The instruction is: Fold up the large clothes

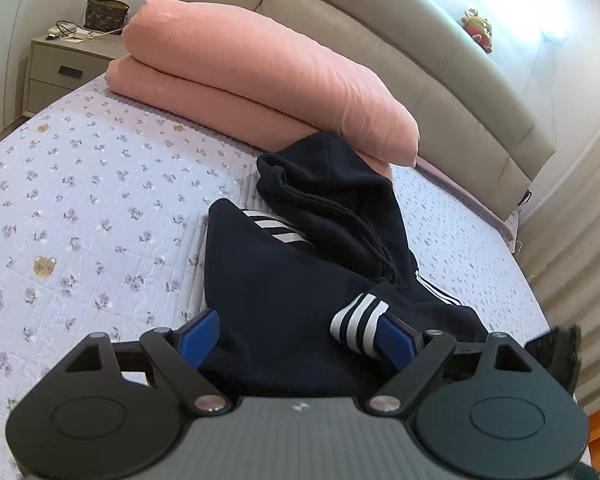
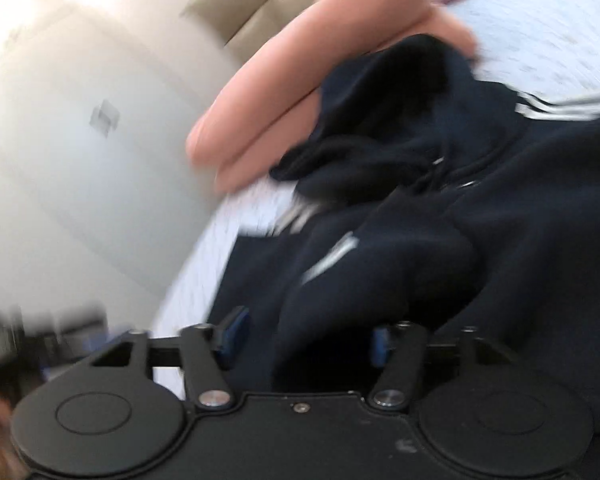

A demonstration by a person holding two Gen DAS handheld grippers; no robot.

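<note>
Navy hoodie [image 1: 284,280] bunched between both wide-spread hand-held grippers [image 1: 296,336] [image 2: 304,340], bare quilt [image 1: 80,200] leftward.

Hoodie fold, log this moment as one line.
navy hoodie partly folded on bed | left gripper open astride it | right gripper open, view blurred

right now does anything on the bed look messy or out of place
Yes: the navy hoodie lies bunched, its hood crumpled against the folded pink quilt and a striped cuff draped over one of the left gripper's fingers.
</note>
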